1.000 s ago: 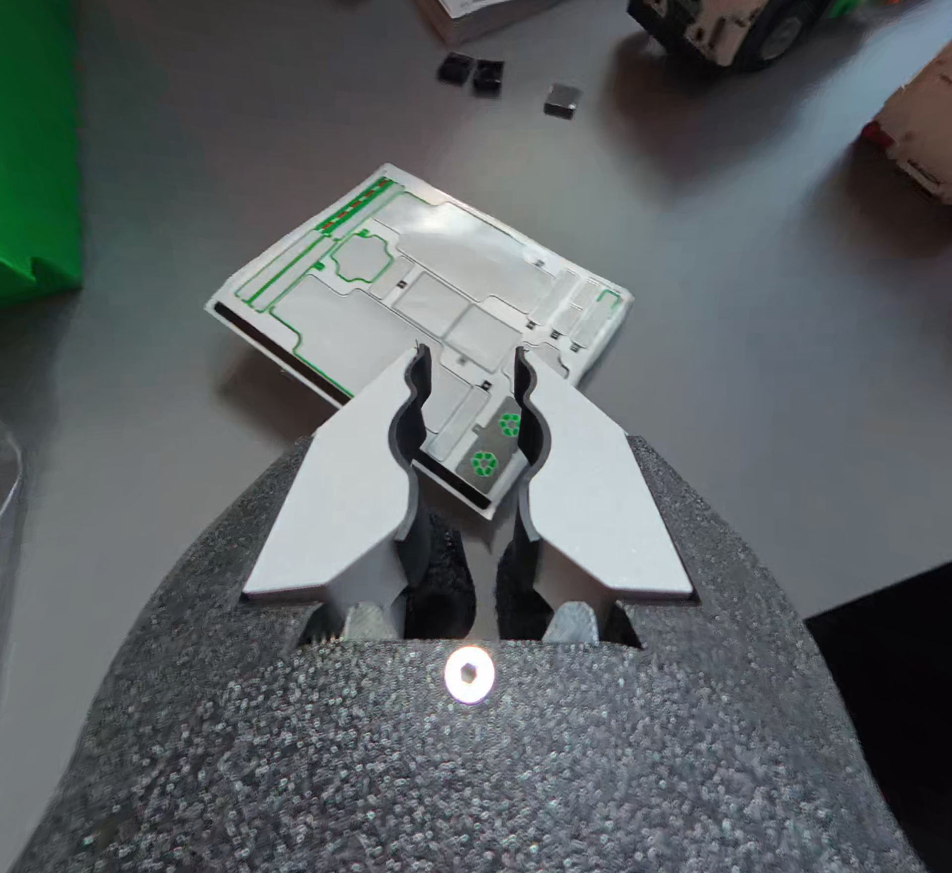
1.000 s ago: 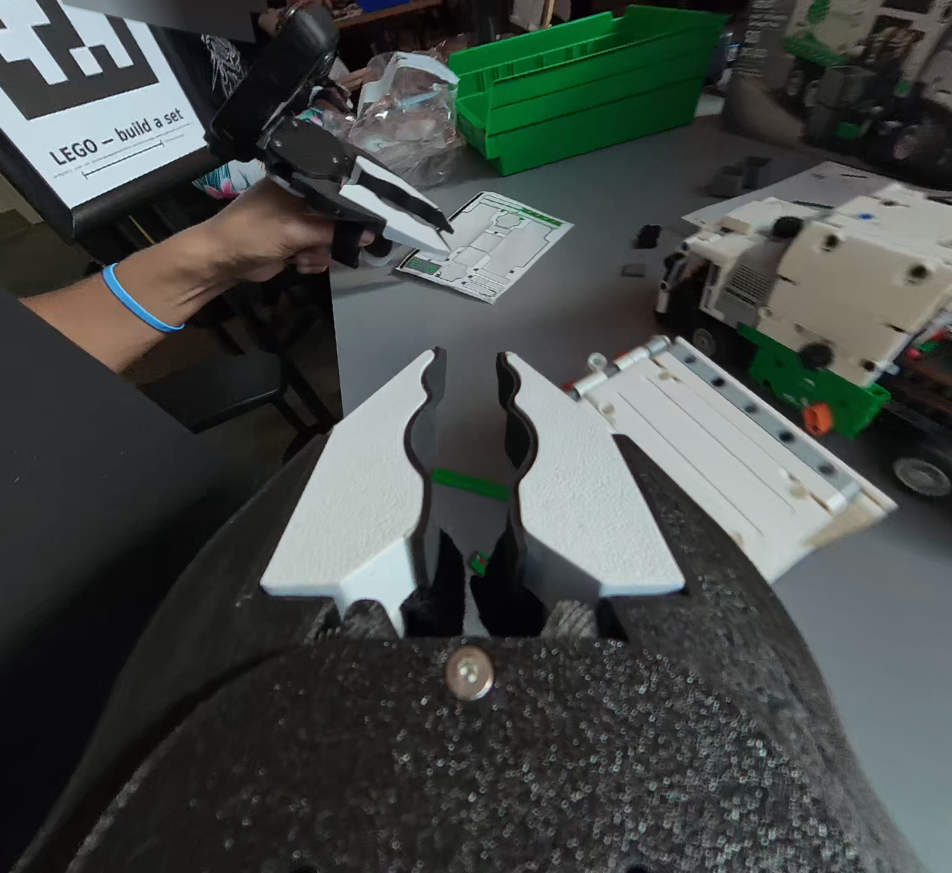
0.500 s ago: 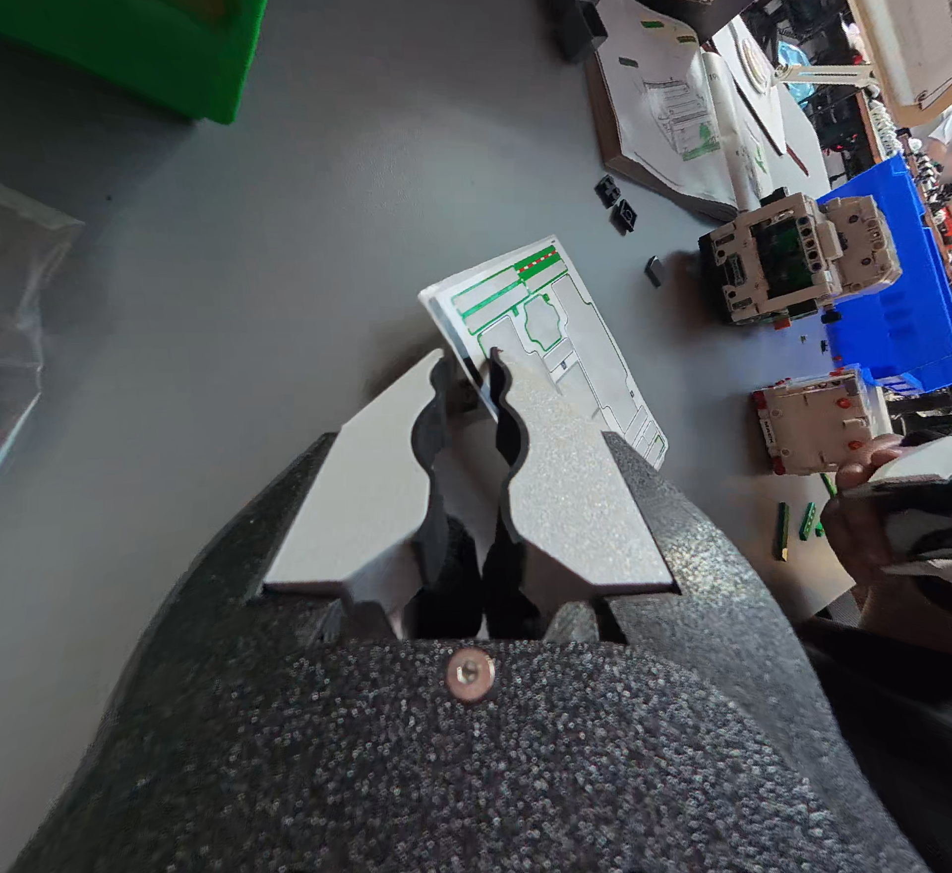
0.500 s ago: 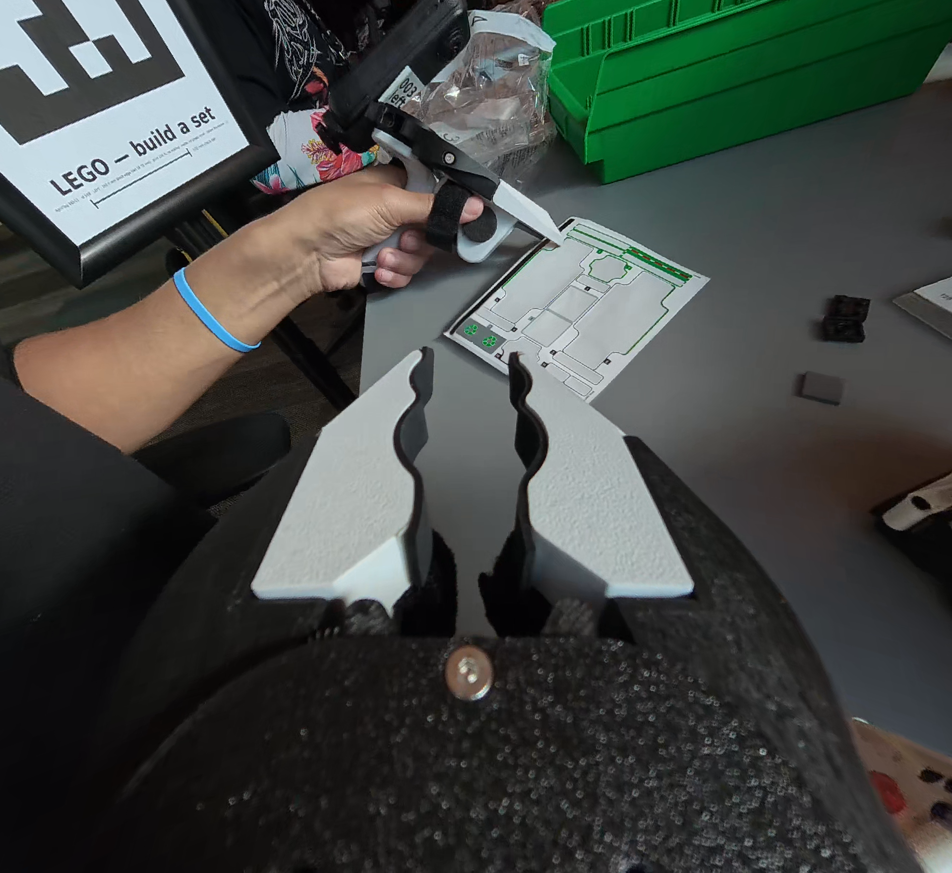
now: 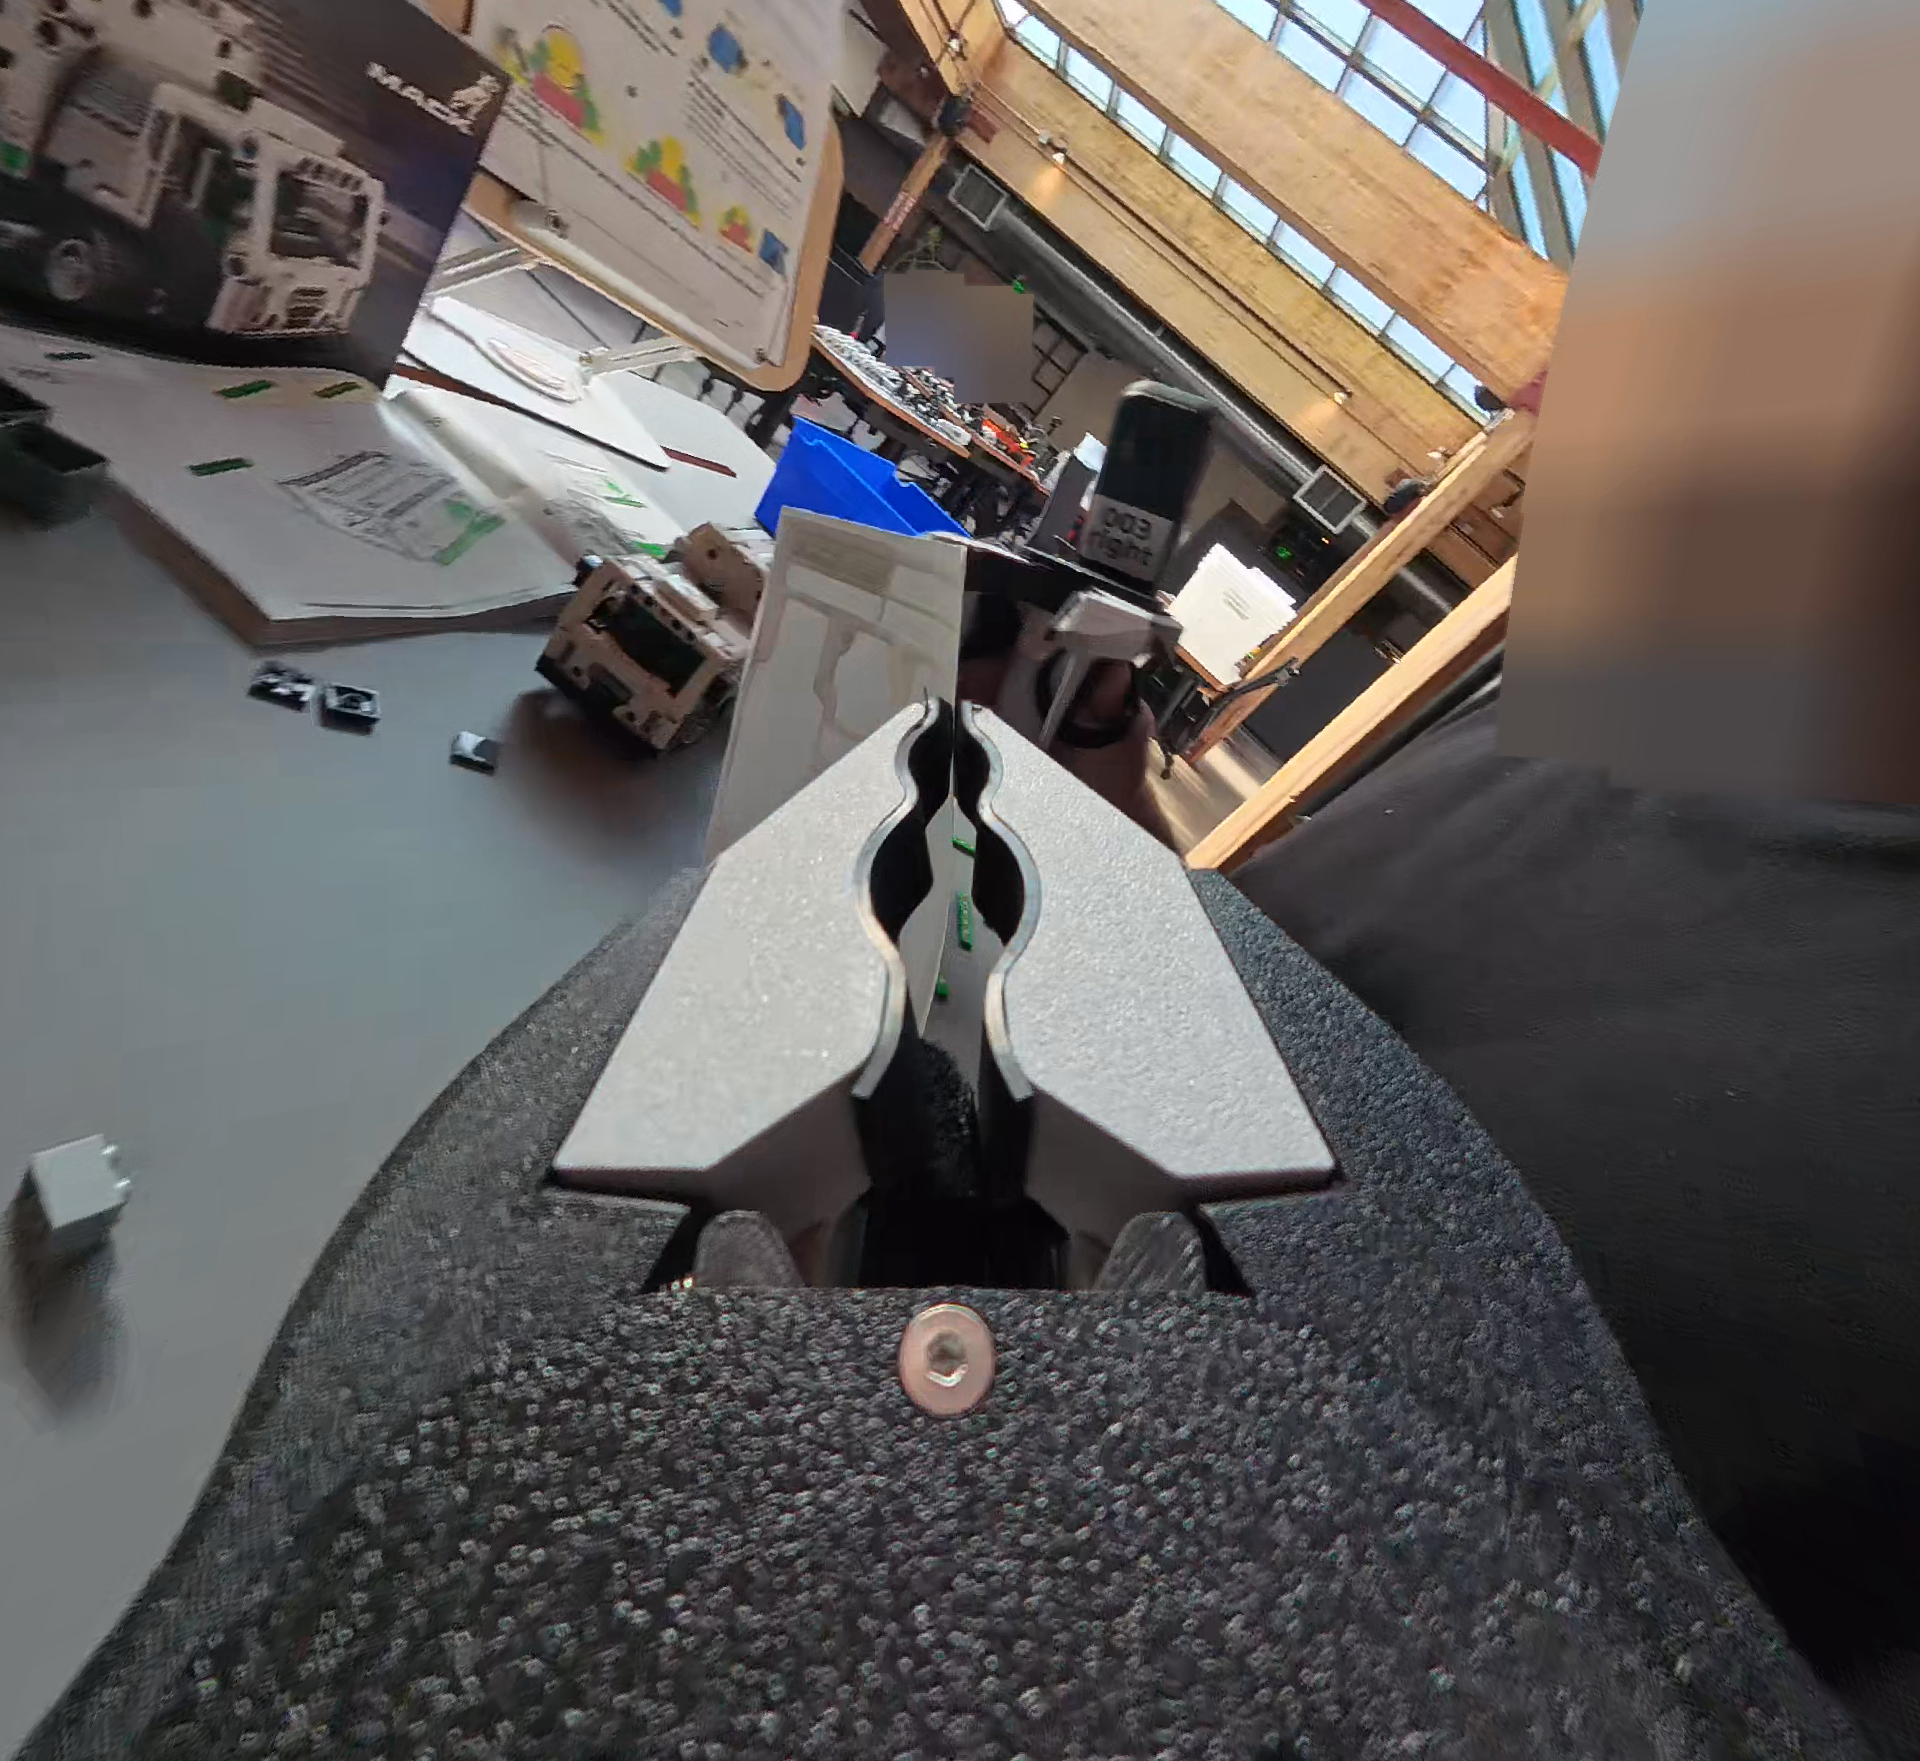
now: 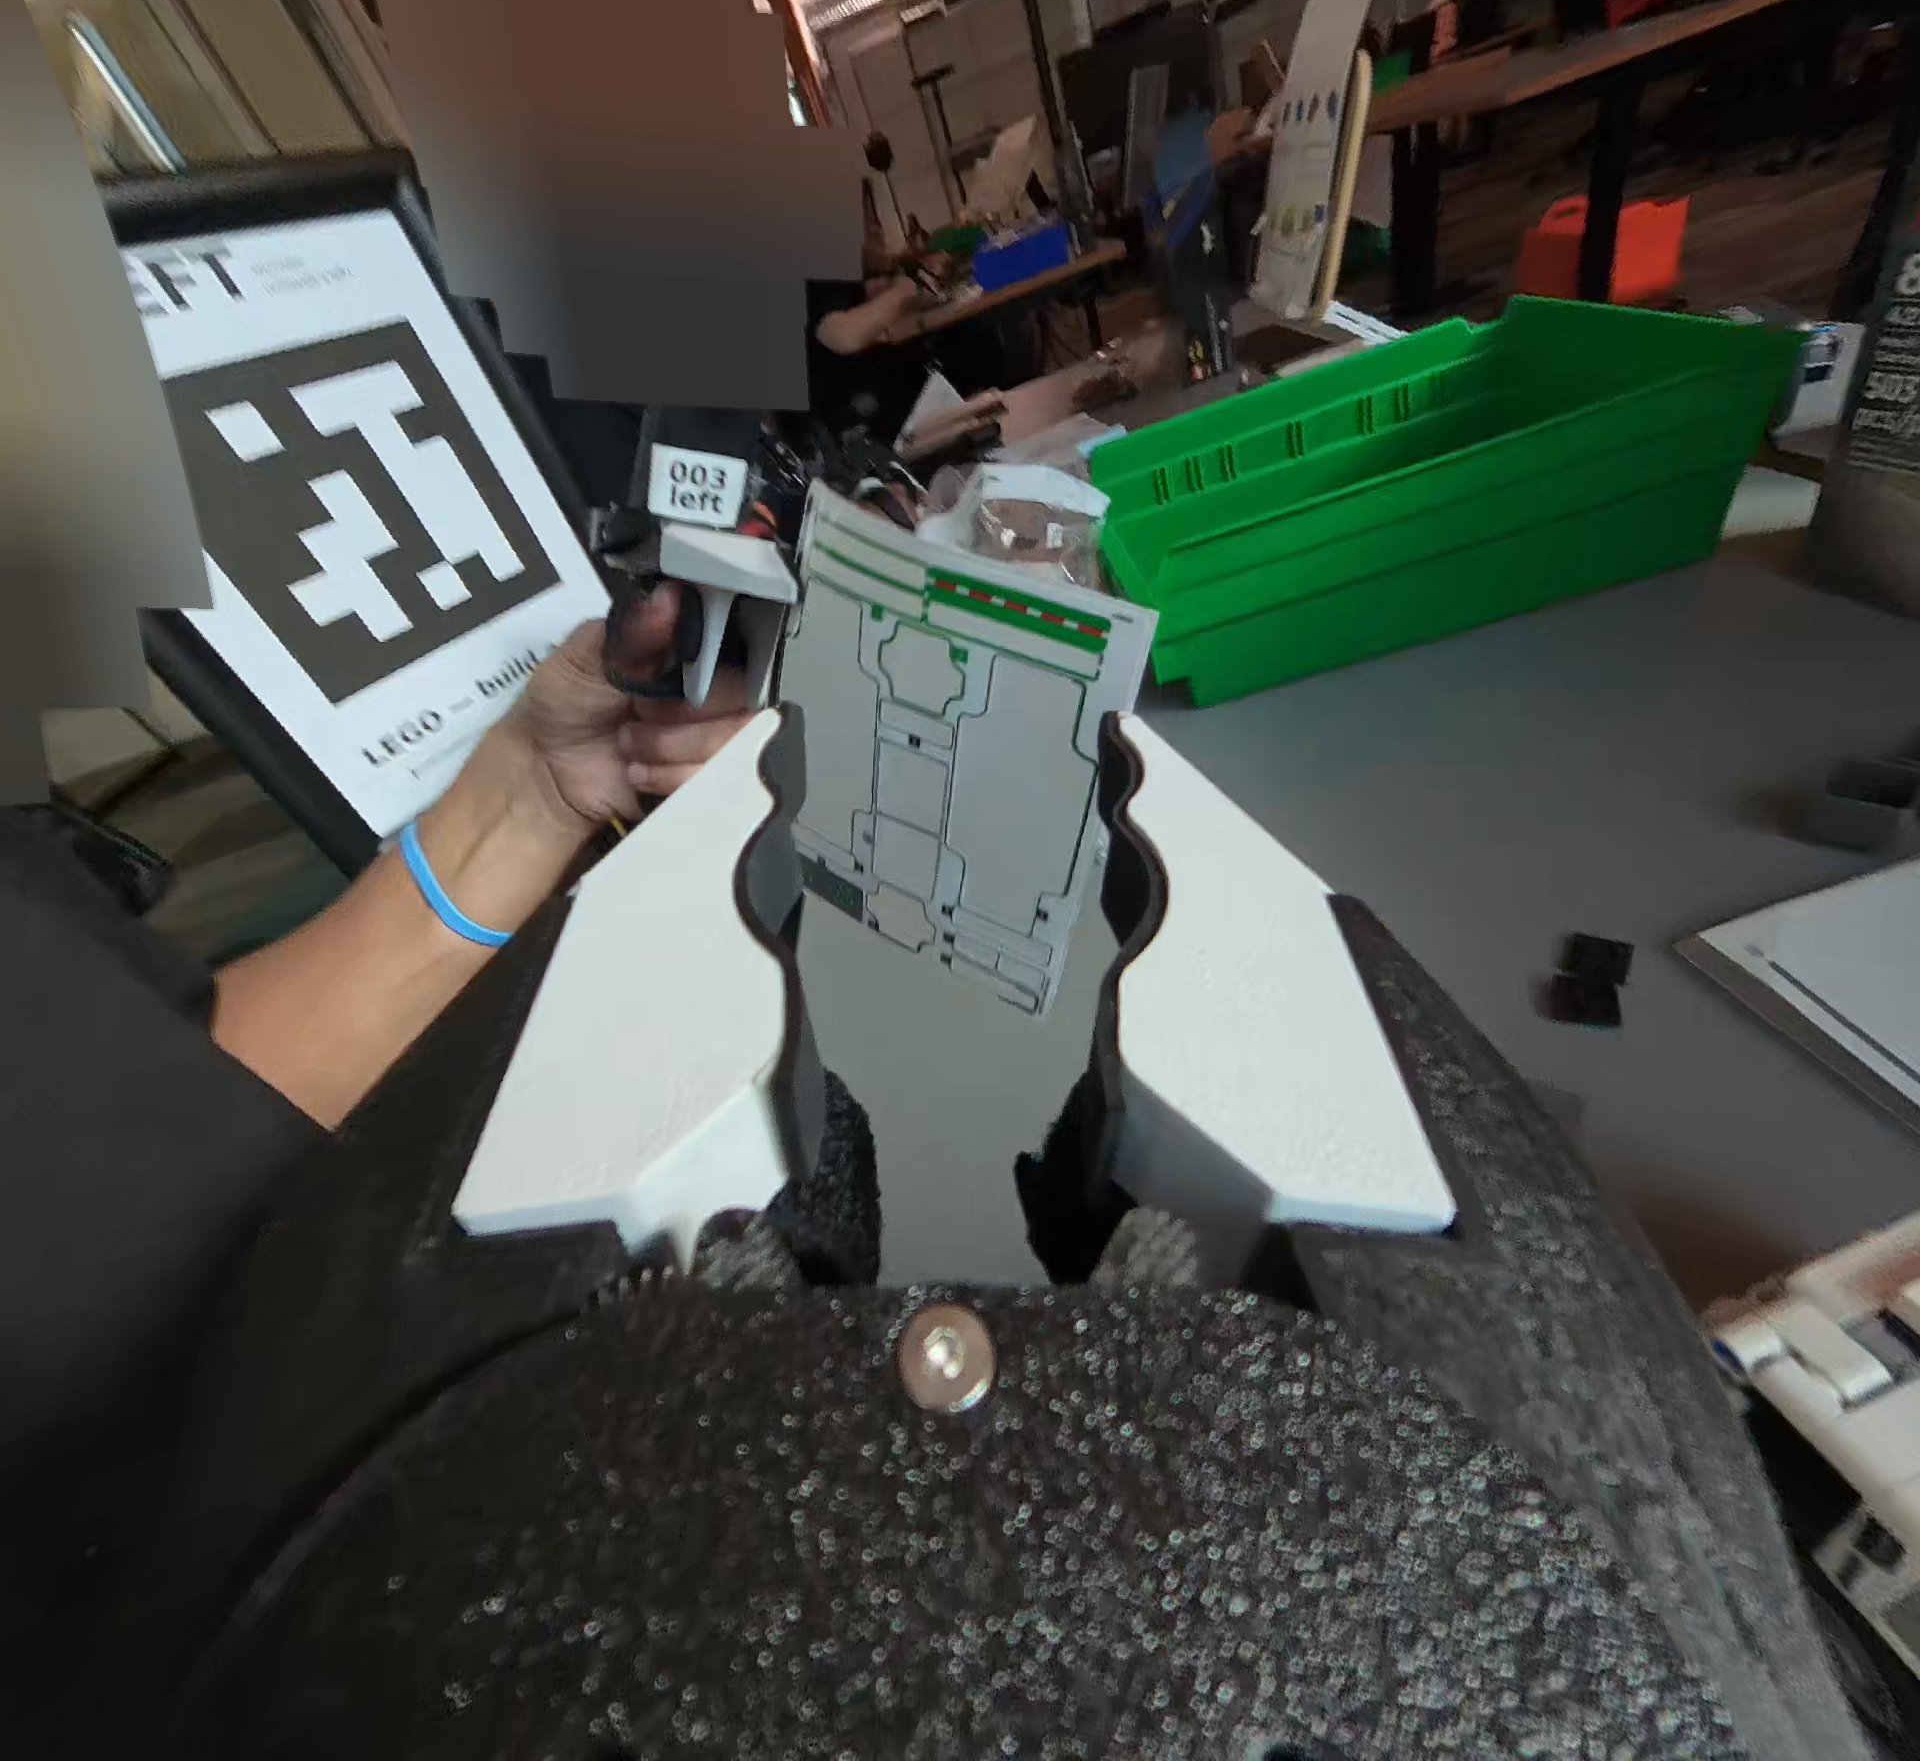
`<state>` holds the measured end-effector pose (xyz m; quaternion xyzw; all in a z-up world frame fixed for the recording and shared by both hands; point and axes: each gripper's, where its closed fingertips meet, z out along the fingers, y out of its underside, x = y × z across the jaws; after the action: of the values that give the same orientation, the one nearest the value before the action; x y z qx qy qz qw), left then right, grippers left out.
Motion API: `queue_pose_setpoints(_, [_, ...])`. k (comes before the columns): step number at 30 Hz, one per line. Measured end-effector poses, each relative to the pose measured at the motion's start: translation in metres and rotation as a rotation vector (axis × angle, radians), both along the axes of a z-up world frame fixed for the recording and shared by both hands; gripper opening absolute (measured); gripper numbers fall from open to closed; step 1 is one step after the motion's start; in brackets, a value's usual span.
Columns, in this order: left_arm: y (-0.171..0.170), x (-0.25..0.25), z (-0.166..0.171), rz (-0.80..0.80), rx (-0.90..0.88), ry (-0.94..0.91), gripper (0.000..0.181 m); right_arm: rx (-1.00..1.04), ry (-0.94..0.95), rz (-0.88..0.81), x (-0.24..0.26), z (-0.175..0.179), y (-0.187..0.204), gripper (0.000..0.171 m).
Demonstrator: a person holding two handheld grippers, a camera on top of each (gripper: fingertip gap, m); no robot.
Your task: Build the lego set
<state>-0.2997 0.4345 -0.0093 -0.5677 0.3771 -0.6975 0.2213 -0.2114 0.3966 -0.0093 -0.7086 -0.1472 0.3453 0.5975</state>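
The left gripper (image 5: 954, 724) is pinched tight on one edge of the sticker sheet (image 6: 961, 755). It holds the sheet up in the air, above the grey table (image 6: 1507, 776). The right gripper (image 6: 943, 740) is wide open and has nothing in it. Its two white fingers (image 6: 665, 963) sit on either side of the sheet, close but not touching.

The sheet looks very light and thin. It is bendy, so I think it will flop or crease if squeezed in the middle. A bare edge or corner looks like the best place to grab, away from the grey stickers.

Behind the sheet is a green bin (image 6: 1455, 506). To the left of the sheet is a board (image 6: 343, 506) with a black and white square pattern and some print. Each gripper has a small white label with writing. Past the sheet in the left view sit a part-built white truck (image 5: 644, 651) and an open instruction book (image 5: 312, 516).
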Motion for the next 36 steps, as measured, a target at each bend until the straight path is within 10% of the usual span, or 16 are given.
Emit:
queue_pose_setpoints(6, [-0.033, 0.0, 0.029, -0.161, 0.018, -0.1, 0.0, -0.077, 0.286, 0.183, -0.004, 0.011, 0.011, 0.059])
queue_pose_setpoints(10, [-0.029, 0.006, 0.023, -0.132, 0.018, -0.075, 0.0, -0.059, 0.393, 0.346, -0.016, 0.02, -0.01, 0.0])
queue_pose_setpoints(12, [-0.026, 0.011, 0.015, -0.104, 0.058, -0.037, 0.001, -0.009, 0.412, 0.309, -0.012, 0.027, -0.014, 0.0])
queue_pose_setpoints(16, [-0.011, 0.018, 0.008, -0.005, 0.208, 0.045, 0.061, -0.023, 0.389, 0.289, -0.009, 0.027, -0.024, 0.0])
queue_pose_setpoints(27, [-0.051, 0.069, 0.024, -0.197, 0.122, 0.008, 0.04, -0.003, 0.389, 0.189, 0.012, 0.028, -0.053, 0.0])
queue_pose_setpoints(36, [-0.086, 0.076, -0.005, -0.354, 0.561, 0.261, 0.027, -0.102, 0.167, 0.232, 0.002, 0.007, -0.071, 0.0])
